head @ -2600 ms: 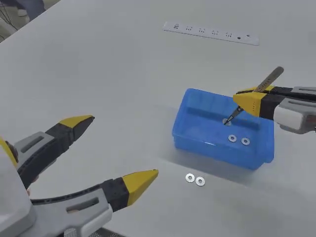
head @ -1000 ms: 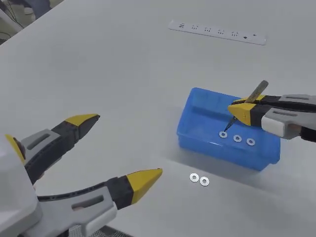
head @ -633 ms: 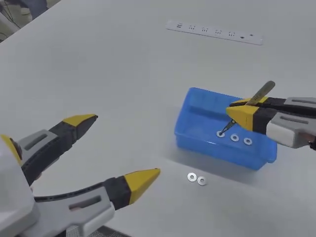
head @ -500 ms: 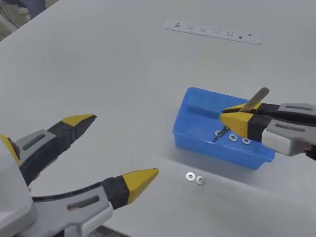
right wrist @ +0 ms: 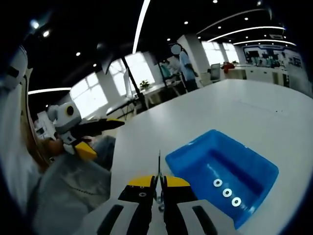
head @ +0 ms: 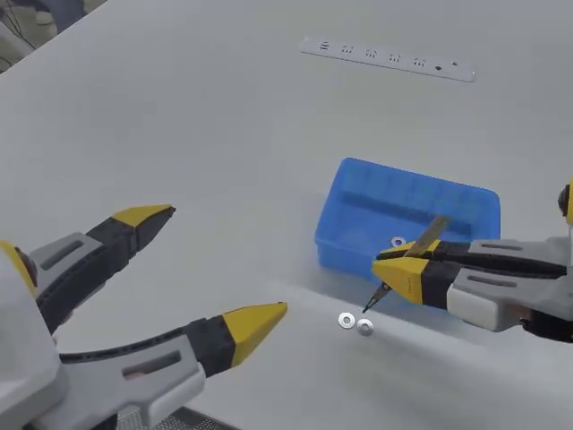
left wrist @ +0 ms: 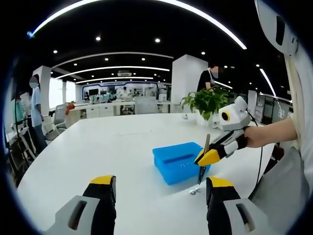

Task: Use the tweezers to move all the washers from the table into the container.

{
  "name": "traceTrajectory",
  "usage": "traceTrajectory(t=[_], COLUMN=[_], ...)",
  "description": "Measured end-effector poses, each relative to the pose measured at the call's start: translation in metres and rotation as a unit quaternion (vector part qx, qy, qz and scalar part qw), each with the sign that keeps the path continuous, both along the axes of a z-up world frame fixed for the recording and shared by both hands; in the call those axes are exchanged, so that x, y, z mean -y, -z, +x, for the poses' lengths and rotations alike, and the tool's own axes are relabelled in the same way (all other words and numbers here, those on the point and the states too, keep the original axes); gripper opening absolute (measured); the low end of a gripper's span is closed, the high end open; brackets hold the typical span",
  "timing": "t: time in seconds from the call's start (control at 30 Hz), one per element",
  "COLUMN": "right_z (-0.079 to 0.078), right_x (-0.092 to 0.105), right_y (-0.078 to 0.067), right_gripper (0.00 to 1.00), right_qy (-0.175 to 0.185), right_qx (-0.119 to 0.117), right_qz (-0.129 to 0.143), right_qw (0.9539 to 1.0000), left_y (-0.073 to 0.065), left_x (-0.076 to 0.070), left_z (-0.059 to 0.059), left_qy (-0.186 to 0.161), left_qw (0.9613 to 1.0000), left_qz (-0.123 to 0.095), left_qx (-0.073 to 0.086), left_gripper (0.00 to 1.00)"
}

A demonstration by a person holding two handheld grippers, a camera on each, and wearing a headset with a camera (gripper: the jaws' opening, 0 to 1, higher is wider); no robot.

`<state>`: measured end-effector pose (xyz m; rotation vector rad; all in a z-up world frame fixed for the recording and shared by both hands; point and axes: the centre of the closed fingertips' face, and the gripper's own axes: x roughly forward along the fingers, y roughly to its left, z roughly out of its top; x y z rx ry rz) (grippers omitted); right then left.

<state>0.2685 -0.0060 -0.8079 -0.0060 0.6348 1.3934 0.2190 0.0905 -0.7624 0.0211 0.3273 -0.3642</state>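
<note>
A white table is seen spread across the head view, with a power strip lying far off at 12 o'clock. A blue container is set on it right of centre, and three washers are shown in a row on its floor in the right gripper view. The left gripper is held at 8 o'clock, well apart from the work, its jaws spread and empty. The right gripper is brought in from 3 o'clock, its jaws pressed together on the tweezers, whose long axis is slanted from 1 o'clock down to 7 o'clock. Whether the tweezer points themselves are parted cannot be told. A pair of washers is left on the table just in front of the container's near wall, touching or nearly so, lined up roughly from 9 to 3 o'clock. The pair is found just beside the tweezer point, at about 6 to 7 o'clock from it, so the right gripper is by far the nearer one. Half a second ago the tweezer point was still held inside the container beside the dropped washers; it has since been carried out over the near wall and lowered toward the pair.
</note>
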Motion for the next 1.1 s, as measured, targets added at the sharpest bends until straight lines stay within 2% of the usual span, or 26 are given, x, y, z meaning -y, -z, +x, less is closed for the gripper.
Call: traceTrajectory(t=[0.17,0.43,0.53,0.73,0.83,0.9,1.0,1.1], right_z=[-0.005,-0.010,-0.013,-0.021,-0.028,-0.033,-0.041,-0.041], right_x=[0.001,-0.002,-0.001,-0.003,-0.004,-0.004,-0.005,-0.005], right_y=[0.006,0.014,0.017,0.017,0.017,0.018,0.019,0.021], right_gripper=[0.04,0.04,0.04,0.04,0.04,0.04,0.04,0.03], right_qy=[-0.003,-0.017,-0.028,-0.065,-0.093,-0.115,-0.148,-0.159], right_qx=[-0.010,-0.006,0.010,0.069,0.103,0.132,0.176,0.208], right_qz=[-0.008,-0.021,-0.037,-0.058,-0.066,-0.073,-0.080,-0.091], right_qw=[0.9999,0.9996,0.9989,0.9939,0.9882,0.9819,0.9700,0.9608], left_y=[0.000,0.001,0.001,0.002,0.004,0.003,0.002,0.002], left_x=[0.001,0.001,0.001,0.000,0.000,0.000,0.000,0.001], left_z=[0.000,0.000,0.000,0.000,-0.001,-0.001,0.000,0.000], left_qy=[0.000,0.002,0.001,0.001,0.002,0.001,0.000,0.001], left_qw=[1.0000,1.0000,1.0000,1.0000,1.0000,1.0000,1.0000,1.0000], left_qz=[0.001,0.002,0.002,0.004,0.005,0.006,0.005,0.009], left_qx=[-0.001,-0.002,-0.002,-0.002,-0.003,-0.003,-0.002,-0.002], left_gripper=[0.76,0.76,0.75,0.75,0.75,0.75,0.75,0.75])
